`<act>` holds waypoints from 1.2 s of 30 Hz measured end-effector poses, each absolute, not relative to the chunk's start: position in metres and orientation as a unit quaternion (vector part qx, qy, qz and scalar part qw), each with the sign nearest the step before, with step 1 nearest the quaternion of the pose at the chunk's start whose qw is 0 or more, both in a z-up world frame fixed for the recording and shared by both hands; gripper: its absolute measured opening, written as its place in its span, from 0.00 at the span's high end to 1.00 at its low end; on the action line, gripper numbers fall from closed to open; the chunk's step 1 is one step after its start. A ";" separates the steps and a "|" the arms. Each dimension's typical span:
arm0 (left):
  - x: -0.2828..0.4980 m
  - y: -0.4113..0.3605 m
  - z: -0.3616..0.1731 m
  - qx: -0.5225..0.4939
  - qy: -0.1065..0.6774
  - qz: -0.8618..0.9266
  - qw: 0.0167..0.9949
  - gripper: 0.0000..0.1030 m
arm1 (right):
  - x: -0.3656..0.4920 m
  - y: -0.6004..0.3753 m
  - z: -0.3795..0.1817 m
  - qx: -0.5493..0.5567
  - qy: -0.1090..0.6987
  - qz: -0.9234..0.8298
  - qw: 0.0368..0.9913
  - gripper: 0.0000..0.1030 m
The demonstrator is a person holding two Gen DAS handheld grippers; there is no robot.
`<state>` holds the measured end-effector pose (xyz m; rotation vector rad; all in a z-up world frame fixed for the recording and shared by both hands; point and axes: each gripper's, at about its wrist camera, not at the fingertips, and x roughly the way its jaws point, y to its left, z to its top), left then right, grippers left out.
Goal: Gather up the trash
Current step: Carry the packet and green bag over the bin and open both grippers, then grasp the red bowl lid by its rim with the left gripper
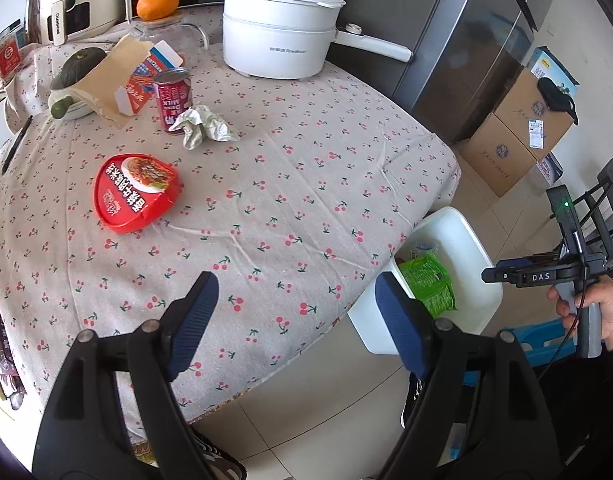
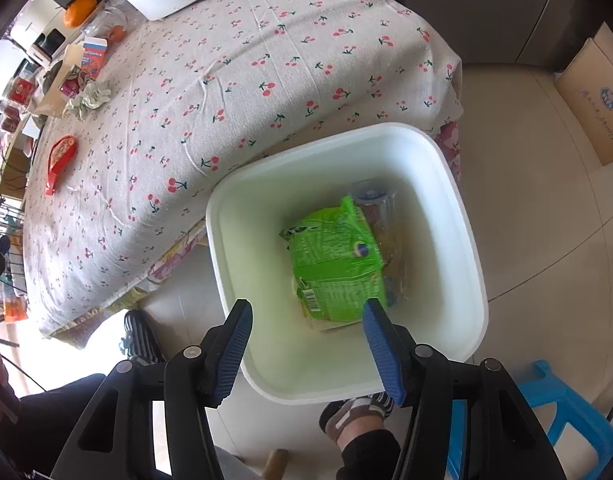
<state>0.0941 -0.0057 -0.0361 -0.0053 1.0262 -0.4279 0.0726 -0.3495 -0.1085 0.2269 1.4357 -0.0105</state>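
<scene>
The right gripper is held open over the white bin (green wrapper inside); the left gripper, open, is held empty above the tabletop.

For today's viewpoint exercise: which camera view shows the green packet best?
The right wrist view. It looks almost straight down into the white bin, so the green packet lies fully exposed, barcode and print visible. The left wrist view shows only part of the packet, small, behind the table edge and a finger.

Clear bottle half-hidden under green packet.
</scene>
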 end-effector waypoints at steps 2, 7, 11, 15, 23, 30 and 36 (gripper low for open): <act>0.098 0.005 -0.035 -0.013 0.486 -0.190 0.853 0.21 | 0.074 -0.343 -0.102 0.094 0.649 -0.005 0.755 0.36; 0.110 0.033 -0.030 -0.029 0.465 -0.143 0.873 0.19 | 0.083 -0.325 -0.087 0.051 0.623 -0.007 0.780 0.30; 0.126 0.056 -0.037 -0.015 0.444 -0.082 0.892 0.18 | 0.097 -0.312 -0.083 0.012 0.598 -0.021 0.801 0.27; 0.150 0.077 -0.061 -0.032 0.467 -0.052 0.882 0.18 | 0.112 -0.300 -0.083 0.012 0.575 -0.013 0.818 0.25; 0.174 0.073 -0.097 0.005 0.500 -0.038 0.865 0.18 | 0.153 -0.269 -0.097 -0.001 0.572 0.006 0.820 0.24; 0.181 0.032 -0.118 0.199 0.466 -0.026 0.862 0.18 | 0.177 -0.250 -0.107 -0.020 0.578 0.024 0.816 0.24; 0.195 0.014 -0.131 0.284 0.444 -0.007 0.850 0.25 | 0.189 -0.240 -0.110 -0.018 0.579 0.028 0.815 0.24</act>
